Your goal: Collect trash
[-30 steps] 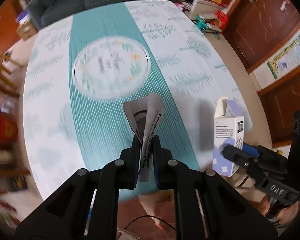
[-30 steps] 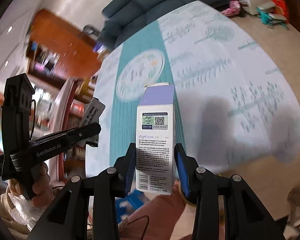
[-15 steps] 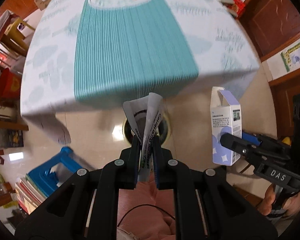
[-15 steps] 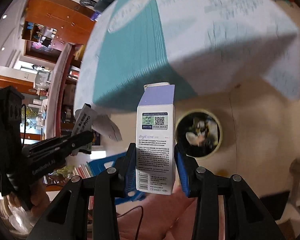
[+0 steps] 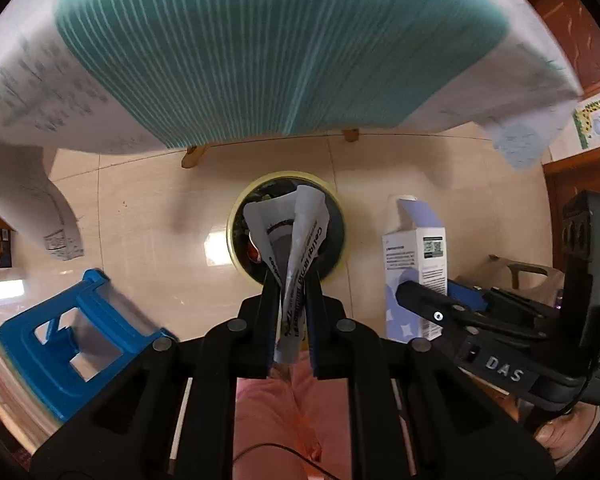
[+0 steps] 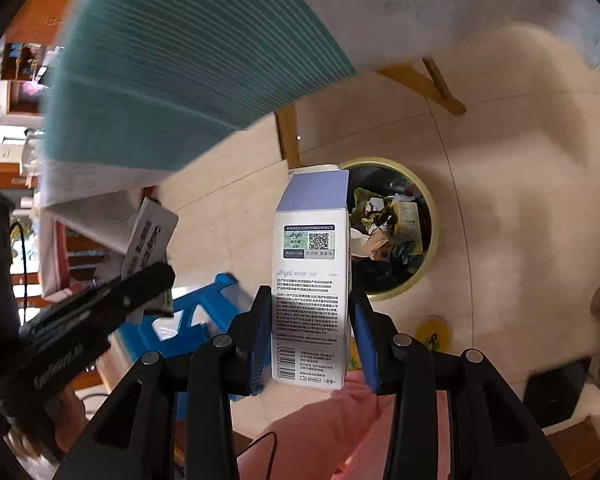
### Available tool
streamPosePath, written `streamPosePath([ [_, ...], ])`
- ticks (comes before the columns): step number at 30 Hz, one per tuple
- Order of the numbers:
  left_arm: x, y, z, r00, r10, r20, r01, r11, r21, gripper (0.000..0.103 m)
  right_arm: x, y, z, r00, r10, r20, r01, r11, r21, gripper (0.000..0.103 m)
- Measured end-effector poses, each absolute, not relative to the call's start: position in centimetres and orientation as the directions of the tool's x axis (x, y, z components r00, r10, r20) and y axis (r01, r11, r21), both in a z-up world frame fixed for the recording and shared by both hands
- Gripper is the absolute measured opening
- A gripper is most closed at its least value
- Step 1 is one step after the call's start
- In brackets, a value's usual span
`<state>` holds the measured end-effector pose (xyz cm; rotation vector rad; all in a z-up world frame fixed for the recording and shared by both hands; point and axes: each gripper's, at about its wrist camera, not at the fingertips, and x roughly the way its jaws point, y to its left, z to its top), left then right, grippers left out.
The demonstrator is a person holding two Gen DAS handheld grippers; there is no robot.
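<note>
Biggest thing in my view is the worktop (image 5: 284,40), draped in a cloth with a ribbed teal stripe down the middle and pale printed panels on each side; its edge hangs over me, and wooden legs (image 6: 288,136) show beneath it. Below that is the floor (image 5: 148,220), glossy beige tile with thin grout lines and a bright glare spot. On the left, a blue plastic stool (image 5: 72,332) with cut-out openings sits on it.

Next, the trash bin (image 6: 424,200): round, yellow-rimmed, lined in black, with crumpled wrappers and small cartons heaped inside. In the left view it sits straight ahead of my left tool (image 5: 292,308), partly hidden behind what I carry.

My right tool (image 6: 310,336) has its blue-padded fingers (image 6: 366,340) closed against the two flat sides of a tall carton (image 6: 310,280), upright, white with a lilac top flap standing open, a QR label and dense small print on the face. It hangs just left of the bin's rim in that view.

My left tool is pinched nearly shut on a folded paper wrapper (image 5: 296,248), thin, creased, grey-white with black lettering, fanning out above the fingertips over the bin's mouth.
</note>
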<state>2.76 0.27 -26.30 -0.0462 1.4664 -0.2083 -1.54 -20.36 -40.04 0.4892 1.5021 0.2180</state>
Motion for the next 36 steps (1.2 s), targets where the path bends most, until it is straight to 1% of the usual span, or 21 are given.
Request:
streamPosePath([
  [5,3.0,0.1,-32.3,0.095,-0.178,-0.979,0.084,0.982,-0.170,0.011,0.4,-20.0,-45.6,0.070,0.441,-0.895,0.173,0.878,0.446,0.040],
  [6,3.0,0.1,-33.2,0.097,-0.179,-0.979,0.079,0.982,-0.172,0.019,0.8,-20.0,-46.6,0.075,0.427,-0.901,0.167,0.886,0.433,0.041],
  [7,2.9,0.4,-34.2,0.103,-0.181,-0.978,0.070,0.982,-0.174,0.031,1.4,-20.0,-47.5,0.070,0.417,-0.906,0.165,0.891,0.423,0.043],
  [8,3.4,0.6,-35.0,0.109,-0.184,-0.977,0.062,0.982,-0.178,0.038,2.3,-19.9,-48.5,0.063,0.415,-0.908,0.169,0.892,0.419,0.050],
  [9,3.4,0.8,-35.7,0.112,-0.186,-0.976,0.057,0.982,-0.181,0.053,2.6,-20.0,-49.6,0.050,0.413,-0.909,0.181,0.892,0.415,0.056],
  [10,3.5,1.0,-36.5,0.110,-0.188,-0.976,0.053,0.982,-0.183,0.064,2.9,-19.9,-50.3,0.043,0.415,-0.909,0.191,0.889,0.415,0.064],
  [11,3.6,1.2,-37.2,0.110,-0.189,-0.976,0.048,0.982,-0.184,0.068,3.2,-20.1,-51.2,0.033,0.423,-0.906,0.199,0.885,0.421,0.070],
  [14,3.9,1.4,-38.6,0.126,-0.185,-0.975,0.051,0.982,-0.180,0.071,3.7,-20.1,-52.4,0.028,0.402,-0.915,0.198,0.895,0.399,0.084],
  [16,4.5,1.8,-39.3,0.137,-0.178,-0.974,0.058,0.983,-0.172,0.076,4.0,-20.1,-52.2,0.059,0.391,-0.919,0.179,0.901,0.395,0.084],
  [18,4.8,2.4,-40.0,0.148,-0.166,-0.975,0.062,0.985,-0.159,0.077,4.1,-19.0,-52.0,0.072,0.383,-0.921,0.163,0.906,0.390,0.084],
  [22,4.9,3.2,-39.6,0.161,-0.167,-0.973,0.052,0.986,-0.161,0.077,3.4,-18.8,-49.1,0.102,0.359,-0.928,0.150,0.917,0.371,0.085],
  [27,4.3,4.3,-36.6,0.180,-0.163,-0.970,0.058,0.986,-0.154,0.077,2.1,-19.6,-44.2,0.134,0.339,-0.931,0.149,0.922,0.357,0.086],
  [30,3.3,4.5,-33.7,0.185,-0.168,-0.968,0.064,0.985,-0.158,0.077,1.4,-20.1,-41.3,0.149,0.332,-0.931,0.146,0.924,0.353,0.087],
  [36,2.0,4.9,-27.5,0.199,-0.191,-0.961,0.065,0.981,-0.182,0.077,-0.4,-19.9,-33.2,0.188,0.315,-0.930,0.103,0.936,0.338,0.087],
])
